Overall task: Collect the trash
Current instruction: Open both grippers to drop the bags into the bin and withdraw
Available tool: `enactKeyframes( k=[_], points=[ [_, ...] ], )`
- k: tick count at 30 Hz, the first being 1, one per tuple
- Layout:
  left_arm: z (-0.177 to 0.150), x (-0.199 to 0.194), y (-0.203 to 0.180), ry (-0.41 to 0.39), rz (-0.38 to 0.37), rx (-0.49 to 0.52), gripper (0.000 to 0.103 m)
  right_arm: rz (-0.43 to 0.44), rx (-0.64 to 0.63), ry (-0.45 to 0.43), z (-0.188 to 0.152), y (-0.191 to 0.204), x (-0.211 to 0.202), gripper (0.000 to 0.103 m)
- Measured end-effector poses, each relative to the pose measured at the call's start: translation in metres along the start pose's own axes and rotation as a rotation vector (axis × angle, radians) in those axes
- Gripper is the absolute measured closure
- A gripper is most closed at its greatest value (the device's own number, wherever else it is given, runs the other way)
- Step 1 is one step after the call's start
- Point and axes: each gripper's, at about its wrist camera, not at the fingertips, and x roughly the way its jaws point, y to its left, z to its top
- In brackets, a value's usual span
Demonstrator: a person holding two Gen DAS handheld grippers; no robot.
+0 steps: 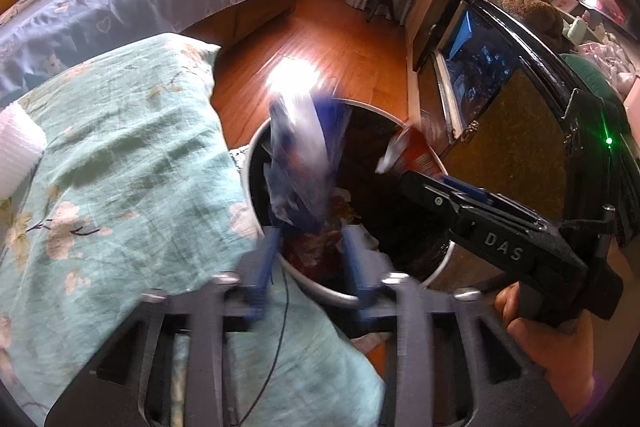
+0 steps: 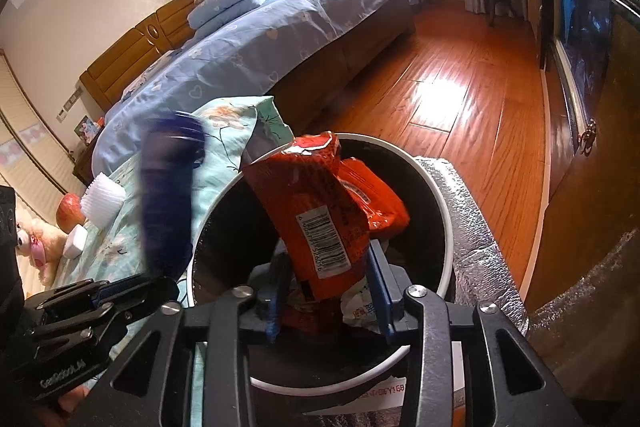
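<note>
A round white-rimmed trash bin [image 1: 352, 299] with a dark inside holds several wrappers. My left gripper [image 1: 310, 239] is open over the bin's near rim; a blurred blue and clear plastic bag [image 1: 300, 163] hangs in front of its fingertips, over the bin. My right gripper [image 2: 328, 259] is over the same bin [image 2: 444, 211], its fingers spread around the lower end of an orange snack wrapper [image 2: 316, 211] with a barcode; I cannot tell whether they pinch it. The right gripper also shows in the left wrist view [image 1: 404, 163] with the orange wrapper [image 1: 412, 147].
A teal floral quilt [image 1: 120, 187] lies left of the bin. A blue bed [image 2: 280, 27] stands behind. A dark cabinet with a glass door [image 1: 500, 107] stands right of the bin. The wooden floor [image 2: 460, 87] lies beyond. A silver insulated mat [image 2: 472, 227] lies beside the bin.
</note>
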Motion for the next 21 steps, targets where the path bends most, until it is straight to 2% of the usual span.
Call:
enactKeyframes(
  k=[1, 5, 13, 21],
  points=[
    [-0.001, -0.003, 0.001, -0.010, 0.003, -0.001, 0.047, -0.002, 0.003, -0.001, 0.000, 0.000, -0.001, 0.048],
    [-0.007, -0.011, 0.008, -0.017, 0.022, -0.006, 0.045, -0.010, 0.019, -0.016, 0.000, -0.003, -0.006, 0.035],
    [-0.027, -0.040, 0.034, -0.069, 0.083, -0.046, 0.035, 0.006, 0.020, -0.028, -0.007, 0.013, -0.015, 0.022],
    [-0.058, -0.071, 0.085, -0.106, 0.133, -0.160, 0.034, 0.076, -0.035, -0.027, -0.018, 0.062, -0.017, 0.016]
  ],
)
